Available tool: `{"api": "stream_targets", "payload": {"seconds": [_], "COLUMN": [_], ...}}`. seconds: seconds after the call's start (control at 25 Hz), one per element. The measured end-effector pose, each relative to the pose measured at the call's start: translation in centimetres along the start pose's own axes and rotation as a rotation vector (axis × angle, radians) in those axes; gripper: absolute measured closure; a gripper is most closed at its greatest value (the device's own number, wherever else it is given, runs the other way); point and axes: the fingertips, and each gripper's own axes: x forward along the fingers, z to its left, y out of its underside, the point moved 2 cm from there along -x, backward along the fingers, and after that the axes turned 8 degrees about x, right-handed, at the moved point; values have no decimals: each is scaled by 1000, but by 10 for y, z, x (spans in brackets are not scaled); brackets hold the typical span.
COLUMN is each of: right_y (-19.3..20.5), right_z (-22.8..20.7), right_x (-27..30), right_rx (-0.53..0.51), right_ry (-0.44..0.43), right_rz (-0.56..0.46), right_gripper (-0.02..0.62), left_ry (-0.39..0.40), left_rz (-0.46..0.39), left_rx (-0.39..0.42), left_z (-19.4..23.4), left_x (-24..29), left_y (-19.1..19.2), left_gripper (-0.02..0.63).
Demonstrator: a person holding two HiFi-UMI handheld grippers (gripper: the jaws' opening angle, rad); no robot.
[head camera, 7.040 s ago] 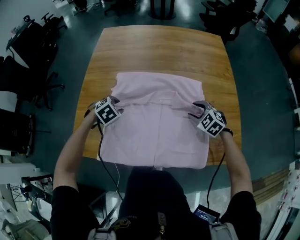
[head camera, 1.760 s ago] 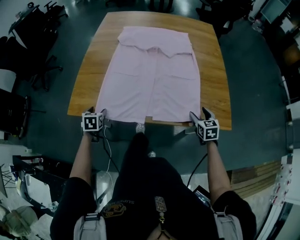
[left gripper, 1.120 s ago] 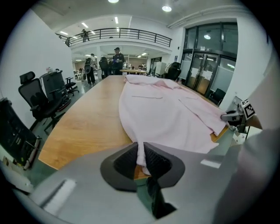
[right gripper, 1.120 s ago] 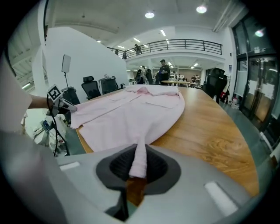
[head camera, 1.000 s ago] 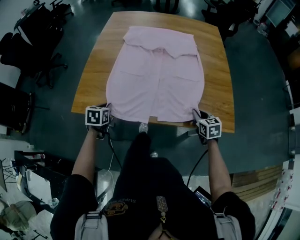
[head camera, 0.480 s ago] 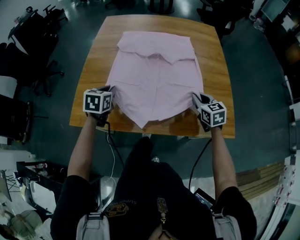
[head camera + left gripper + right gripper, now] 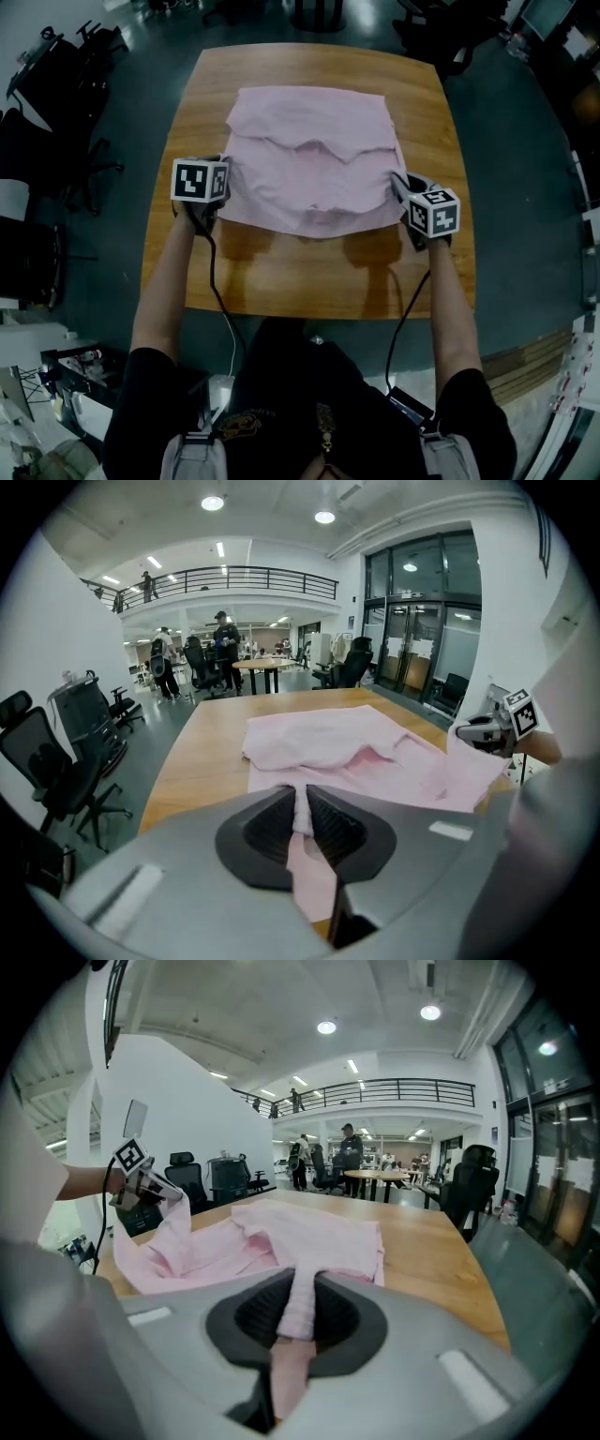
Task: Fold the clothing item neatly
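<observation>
Soft pink cloth shirt (image 7: 309,155); smooth, glossy wooden table (image 7: 281,281).

Dim head view, bright gripper views.
Head view: low exposure, bluish cast; the table (image 7: 281,281) shows soft dark shadows just below the lifted edge of the shirt (image 7: 309,131). Gripper views: lit from above by round ceiling lamps (image 7: 213,502), with mild glare on them. All views: fisheye bending toward the edges, black corners in the gripper views; the nearest foreground is out of focus.
</observation>
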Motion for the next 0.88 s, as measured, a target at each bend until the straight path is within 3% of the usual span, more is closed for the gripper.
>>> {"api": "stream_targets", "payload": {"seconds": [0.36,0.72,0.8,0.88], "right_y": [0,28,31,29], "right_z": [-73,-112,-115,-119], "right_x": [86,112,114,112], "right_rx": [76,148,148,136], "right_ry": [118,219,237,257], "right_rz": [176,287,283,258], "right_gripper": [560,557,541,454], "left_ry": [-1,15,25,47], "left_rz": [126,226,239,220], "left_rx": [-83,-72,-58,-57], "left_z": [65,75,73,70], "left_x": [106,156,160,156], "left_y": [-7,21,29,30], "left_gripper": [568,563,545,466]}}
